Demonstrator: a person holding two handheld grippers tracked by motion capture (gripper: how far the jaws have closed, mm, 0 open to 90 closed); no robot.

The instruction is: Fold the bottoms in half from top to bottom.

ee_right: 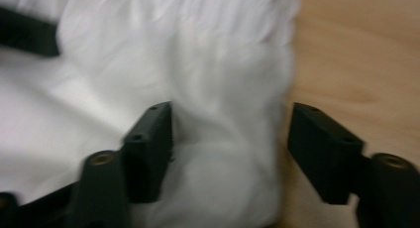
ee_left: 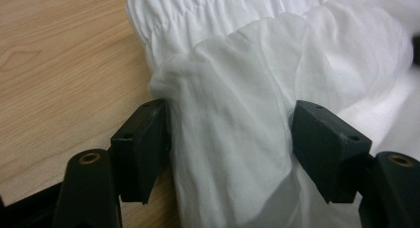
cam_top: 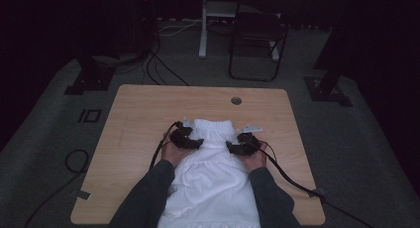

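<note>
While both hands sit on the white garment (cam_top: 210, 181), the left gripper (cam_top: 187, 139) has its jaws spread wide w/ a fold of thin white cloth lying between them. In the left gripper view you can see the fabric bunched up in the gap; it brushes the inner face of the one jaw on the wood side, but the pads aren't squeezing it, so not a pinch. Just past the jaw tips there's the gathered, elasticated band of the garment, running along its top edge, and bare wood beside it.

Right gripper (cam_top: 242, 143) is the same deal: jaws apart, nothing clamped. Its view is pretty blurry, but one jaw sits over the white cloth and the other over bare wood, w/ the side edge of the garment running between them. Can't tell if either pad actually touches the cloth there.

From the high view the two grippers are on opposite sides of the garment's upper part, just below the gathered band, pointing in toward each other. Left hand (cam_top: 171, 151) and right hand (cam_top: 255, 158) are behind them, dark sleeves coming in from the near edge of the desk (cam_top: 133, 119).

Garment itself lies flat-ish down the middle of the desk, band end toward the far edge, the wider bottom running off the near edge btw the forearms. A black cable trails from each gripper across the wood. Small round hole (cam_top: 236, 100) in the desk near the far edge, toward the right corner.
</note>
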